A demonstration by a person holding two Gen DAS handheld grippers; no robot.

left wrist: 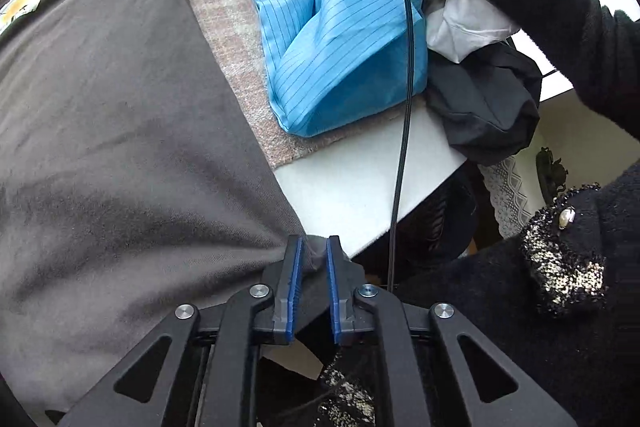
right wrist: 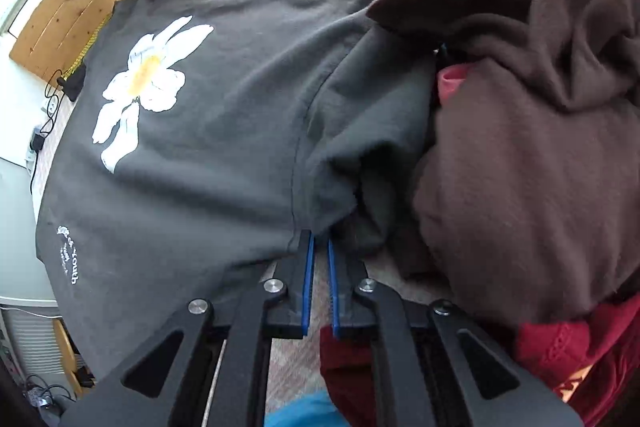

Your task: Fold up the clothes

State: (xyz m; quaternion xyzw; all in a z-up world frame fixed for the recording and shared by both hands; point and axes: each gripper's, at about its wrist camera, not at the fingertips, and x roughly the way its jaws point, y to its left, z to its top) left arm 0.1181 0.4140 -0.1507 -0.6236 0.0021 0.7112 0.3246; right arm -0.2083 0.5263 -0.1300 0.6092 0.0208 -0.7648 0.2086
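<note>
A dark grey T-shirt (left wrist: 120,131) with a white daisy print (right wrist: 148,83) lies spread on the table. My left gripper (left wrist: 313,251) is shut on a bunched corner of its hem at the table's near edge. My right gripper (right wrist: 319,241) has its jaws nearly together on the shirt's edge at the armpit seam, by the sleeve (right wrist: 372,155).
A blue striped garment (left wrist: 340,35), white cloth (left wrist: 464,23) and a black garment (left wrist: 488,107) are piled at the table's right end. A brown fleece (right wrist: 520,131) and dark red clothes (right wrist: 560,351) lie beside the shirt. A black cable (left wrist: 404,107) hangs across.
</note>
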